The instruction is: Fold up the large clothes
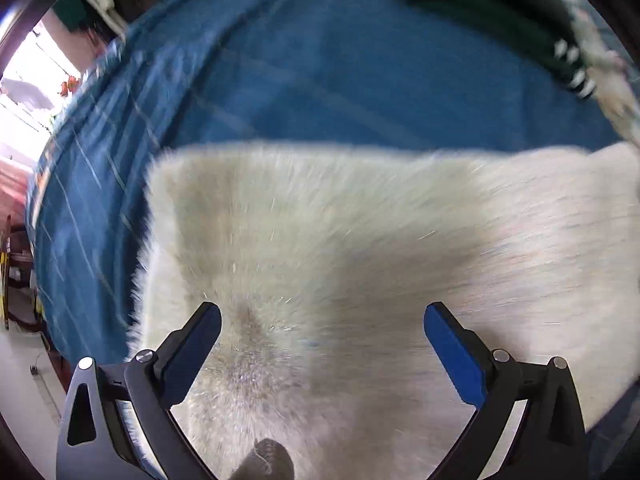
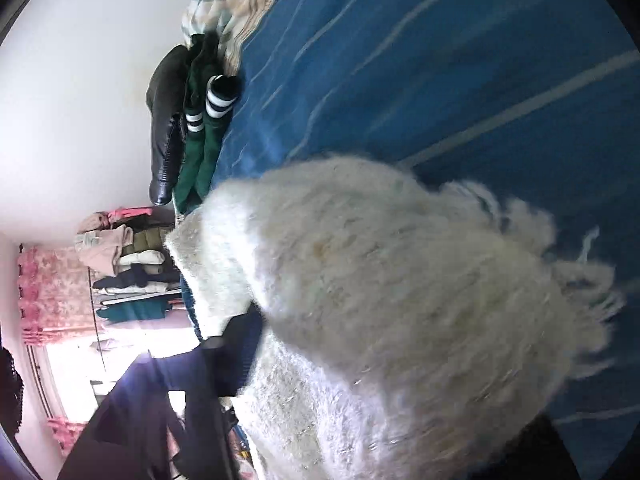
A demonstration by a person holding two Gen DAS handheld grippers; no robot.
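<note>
A large white fluffy garment (image 1: 360, 248) lies on a blue striped bed sheet (image 1: 320, 60). My left gripper (image 1: 322, 328) is open just above the garment, its blue-padded fingers wide apart with nothing between them. In the right wrist view the same white furry garment (image 2: 400, 280) is bunched and draped over my right gripper; one dark finger (image 2: 240, 344) shows at its left edge, the other is hidden under the fur. The picture is blurred by motion.
A green garment with white-striped cuffs (image 2: 204, 128) and a black leather jacket (image 2: 164, 120) lie at the bed's far edge by a patterned pillow (image 2: 224, 4). A rack of stacked clothes (image 2: 128, 264) and pink curtains (image 2: 48, 292) stand beyond the bed.
</note>
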